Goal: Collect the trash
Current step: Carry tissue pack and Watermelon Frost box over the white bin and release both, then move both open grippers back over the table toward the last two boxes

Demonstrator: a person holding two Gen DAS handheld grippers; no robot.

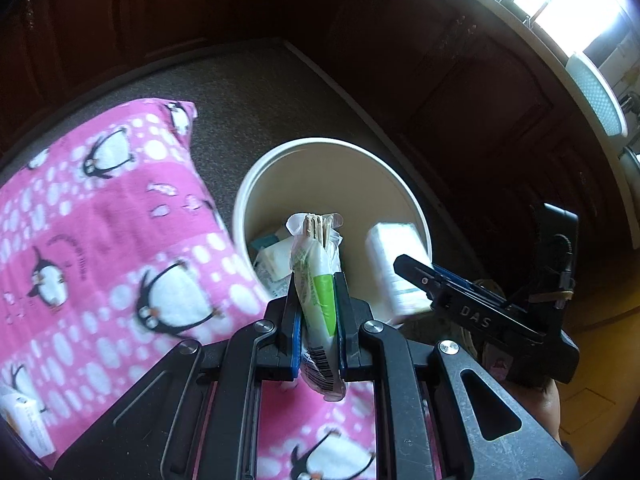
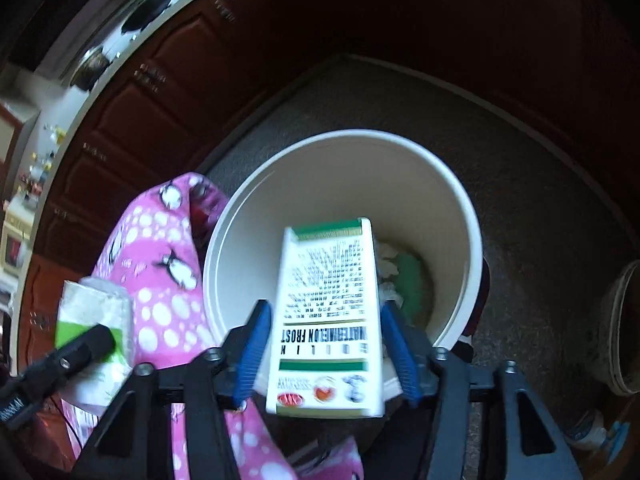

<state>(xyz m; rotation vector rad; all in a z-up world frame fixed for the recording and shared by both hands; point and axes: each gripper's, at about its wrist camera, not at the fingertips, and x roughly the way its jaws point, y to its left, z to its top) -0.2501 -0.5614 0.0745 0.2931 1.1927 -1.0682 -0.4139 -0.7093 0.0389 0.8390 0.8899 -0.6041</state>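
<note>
A white round bin [image 1: 256, 184] stands on the carpet below both grippers, with several bits of trash lying in its bottom. My left gripper [image 1: 316, 280] is shut on a green-and-white plastic packet [image 1: 314, 256] that has wooden sticks poking from its top, held over the bin's near edge. In the right wrist view my right gripper [image 2: 325, 310] hangs over the bin [image 2: 472, 232], its blue pads standing just off a blurred white-and-green "Watermelon Frost" box [image 2: 328, 300] between them. The same box [image 1: 394, 268] shows in the left wrist view inside the bin's rim.
A pink penguin-print blanket [image 1: 100, 220] lies against the bin's left side, with a small white box [image 1: 24, 420] on it. Dark wooden cabinets [image 1: 460, 100] close off the carpet behind. Another pale bucket [image 2: 620, 328] stands to the right of the bin.
</note>
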